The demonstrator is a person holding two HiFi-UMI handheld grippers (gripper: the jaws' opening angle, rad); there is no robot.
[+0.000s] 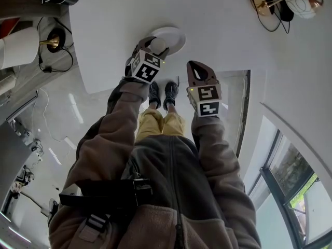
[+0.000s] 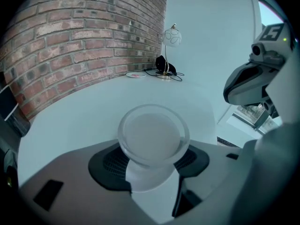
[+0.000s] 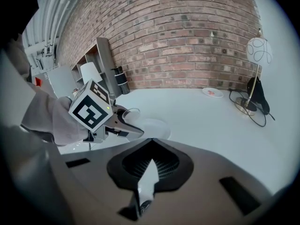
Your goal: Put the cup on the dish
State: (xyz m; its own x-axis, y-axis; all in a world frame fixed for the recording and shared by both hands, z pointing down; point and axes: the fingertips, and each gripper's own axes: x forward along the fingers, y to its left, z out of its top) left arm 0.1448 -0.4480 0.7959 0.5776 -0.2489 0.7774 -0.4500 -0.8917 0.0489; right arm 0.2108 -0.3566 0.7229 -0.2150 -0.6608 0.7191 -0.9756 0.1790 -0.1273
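Note:
A clear, frosted cup sits between the jaws of my left gripper, which is shut on its lower part, the rim facing the camera. In the head view the cup and left gripper are at the near-left edge of the white dish. The right gripper view shows the cup just left of the dish, and I cannot tell whether they touch. My right gripper is shut with nothing in it, held back to the right of the dish.
The white table ends near my feet. A globe lamp with black cables stands at the far right, with a small pink-marked plate beside it. A brick wall runs behind the table.

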